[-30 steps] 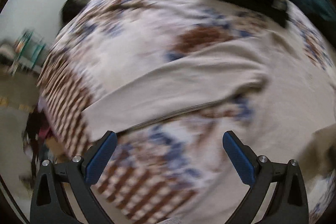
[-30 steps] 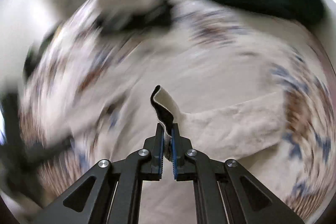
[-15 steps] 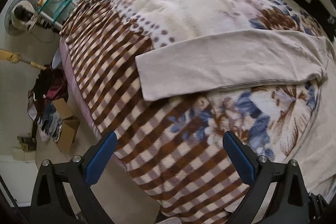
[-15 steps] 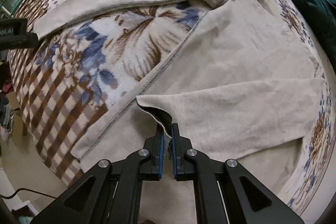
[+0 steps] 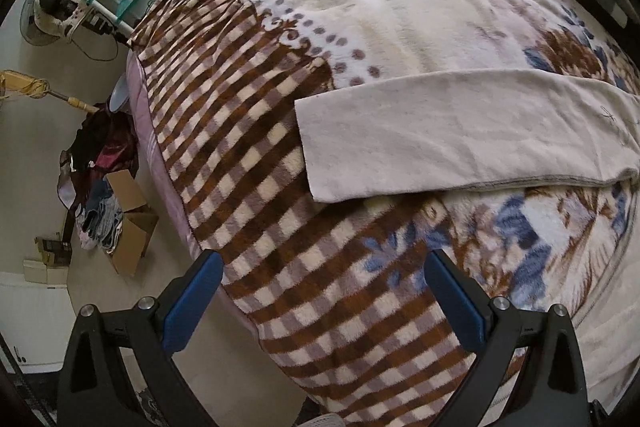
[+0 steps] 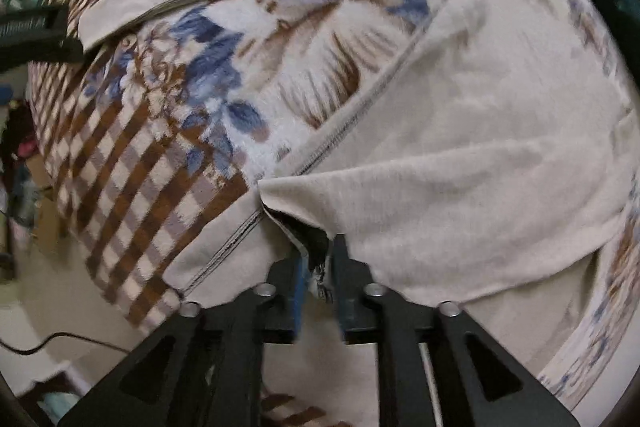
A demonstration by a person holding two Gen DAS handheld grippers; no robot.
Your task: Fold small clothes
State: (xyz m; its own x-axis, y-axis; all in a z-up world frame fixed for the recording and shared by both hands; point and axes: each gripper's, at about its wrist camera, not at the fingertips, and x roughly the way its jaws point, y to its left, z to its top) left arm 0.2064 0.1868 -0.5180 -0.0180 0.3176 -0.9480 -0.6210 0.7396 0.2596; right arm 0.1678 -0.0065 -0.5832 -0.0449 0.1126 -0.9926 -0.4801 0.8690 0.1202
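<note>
Holding a sleeve cuff (image 6: pixel 298 223) in our right gripper (image 6: pixel 318 267), jaws clamped on it, we see the beige shirt (image 6: pixel 480 115) spread on the bed (image 5: pixel 260 155) toward one o'clock. Our left gripper (image 5: pixel 322 301) hovers with jaws apart; the other sleeve (image 5: pixel 460 135) lies crosswise at one o'clock, nearer this hand.

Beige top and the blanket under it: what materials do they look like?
Beige top: looks like soft matte knit, possibly cotton; fine ribbed texture, stitched hem, drapes limply. Blanket: apparently plush fleece, likely synthetic; fuzzy raised pile blurs the printed checks and flowers.
</note>
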